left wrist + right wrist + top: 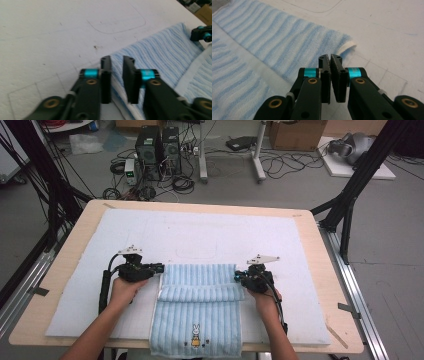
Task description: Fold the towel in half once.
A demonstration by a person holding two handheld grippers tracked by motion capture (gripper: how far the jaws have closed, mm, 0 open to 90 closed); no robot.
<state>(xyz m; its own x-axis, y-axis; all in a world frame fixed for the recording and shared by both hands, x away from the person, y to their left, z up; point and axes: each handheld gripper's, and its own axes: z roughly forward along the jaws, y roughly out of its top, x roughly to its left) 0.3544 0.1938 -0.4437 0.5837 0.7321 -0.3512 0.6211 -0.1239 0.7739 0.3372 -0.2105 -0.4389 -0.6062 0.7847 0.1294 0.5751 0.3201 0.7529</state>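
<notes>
A light blue striped towel [197, 320] lies on the white mat, its far end folded back into a thick band [200, 292]; a small rabbit picture [195, 334] sits near its front edge. My left gripper [161, 268] is at the towel's left edge; in the left gripper view [117, 60] its jaws stand apart, with the towel's edge [160, 55] under the gap and nothing pinched. My right gripper [237, 276] is at the fold's right edge. In the right gripper view [330, 57] its pads meet at the tips beside the towel's corner [282, 40], and no fabric shows between them.
The white mat [200, 235] covers most of the wooden table [330, 270], with bare mat beyond the towel and to both sides. The towel's front end hangs at the table's near edge. Black frame posts [350, 200] stand at the table's far corners.
</notes>
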